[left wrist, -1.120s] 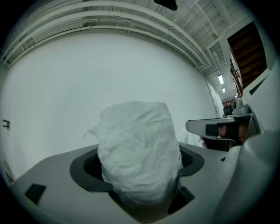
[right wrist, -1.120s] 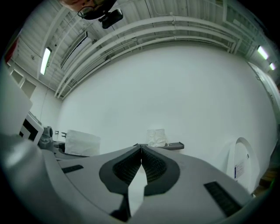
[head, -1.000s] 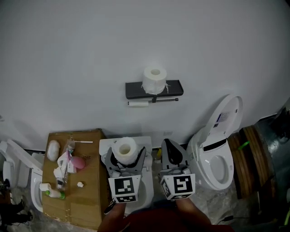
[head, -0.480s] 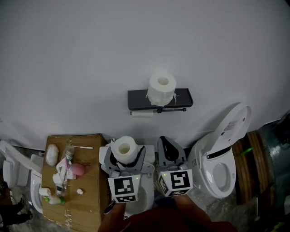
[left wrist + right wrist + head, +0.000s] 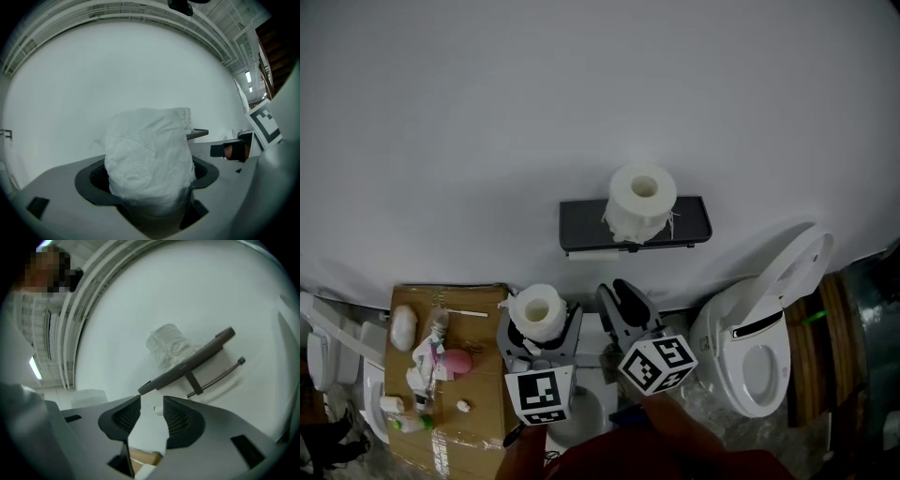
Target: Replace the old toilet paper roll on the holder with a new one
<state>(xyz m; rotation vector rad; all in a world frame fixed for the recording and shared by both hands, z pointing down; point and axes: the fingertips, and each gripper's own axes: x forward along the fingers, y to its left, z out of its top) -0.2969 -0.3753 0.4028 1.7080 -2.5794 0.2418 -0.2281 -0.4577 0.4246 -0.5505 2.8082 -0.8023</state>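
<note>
A black wall holder (image 5: pixel 581 225) carries a full white roll (image 5: pixel 642 202) on its shelf. A thin old roll (image 5: pixel 592 253) hangs on the bar beneath. My left gripper (image 5: pixel 535 325) is shut on a new toilet paper roll (image 5: pixel 536 311), held upright low and left of the holder. That roll (image 5: pixel 150 159) fills the left gripper view between the jaws of the left gripper (image 5: pixel 151 183). My right gripper (image 5: pixel 615 290) is tilted, its jaws opening with nothing between them. In the right gripper view the right gripper (image 5: pixel 152 405) points at the holder (image 5: pixel 187 364) and its bar (image 5: pixel 220 373).
A cardboard box (image 5: pixel 478 422) at the lower left holds bottles, a pink object and wrappers. A white toilet (image 5: pixel 759 352) with its lid (image 5: pixel 792 272) raised stands at the right. Another white fixture (image 5: pixel 581 408) sits under the grippers, and one more (image 5: pixel 337 352) at the left edge.
Both grippers have moved toward the wall and the holder looks nearer. The right gripper has rolled to the left and its jaws have parted. The left gripper still holds its roll.
</note>
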